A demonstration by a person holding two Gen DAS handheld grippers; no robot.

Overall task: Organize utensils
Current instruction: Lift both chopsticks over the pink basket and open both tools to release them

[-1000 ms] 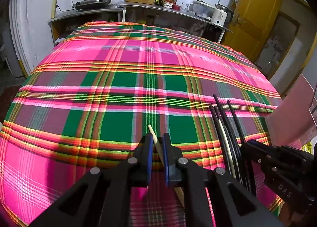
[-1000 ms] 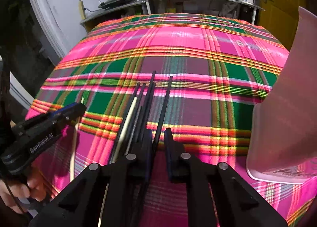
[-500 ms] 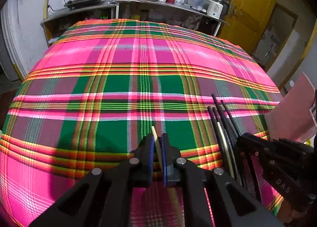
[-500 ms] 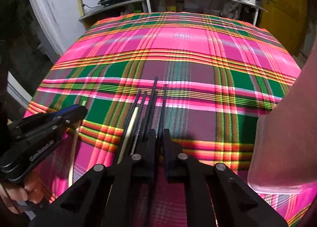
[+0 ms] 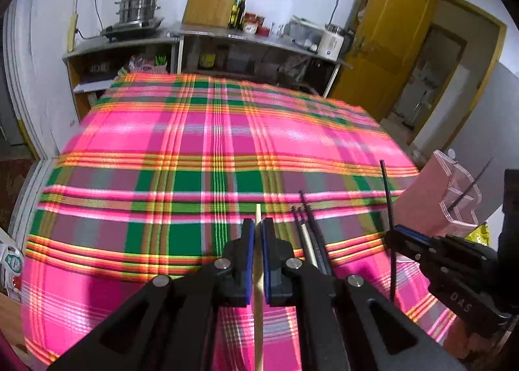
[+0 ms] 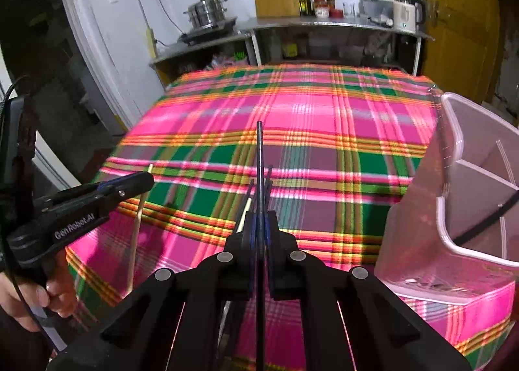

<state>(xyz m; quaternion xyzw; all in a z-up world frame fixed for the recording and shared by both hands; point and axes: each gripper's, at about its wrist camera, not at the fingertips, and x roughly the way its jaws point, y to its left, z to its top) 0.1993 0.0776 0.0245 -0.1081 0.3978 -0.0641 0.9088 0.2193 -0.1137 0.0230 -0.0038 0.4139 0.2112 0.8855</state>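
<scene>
My left gripper (image 5: 256, 234) is shut on a light wooden chopstick (image 5: 258, 306) and holds it above the plaid cloth; it also shows in the right wrist view (image 6: 138, 218). My right gripper (image 6: 259, 221) is shut on a black chopstick (image 6: 260, 157) that points up and forward, lifted off the cloth; it also shows in the left wrist view (image 5: 387, 202). Several black chopsticks and one pale one (image 5: 309, 234) lie in a bundle on the cloth between the grippers. A clear pink divided holder (image 6: 467, 196) stands at the right, with a dark stick inside.
The table wears a pink and green plaid cloth (image 5: 194, 150). Behind it stand metal shelves with a steamer pot (image 5: 138, 9), a cutting board, bottles and a kettle. A yellow door (image 5: 386, 46) is at the back right.
Both grippers have risen off the cloth. The right one has lifted a black chopstick out of the bundle. The left one has lifted the wooden chopstick.
</scene>
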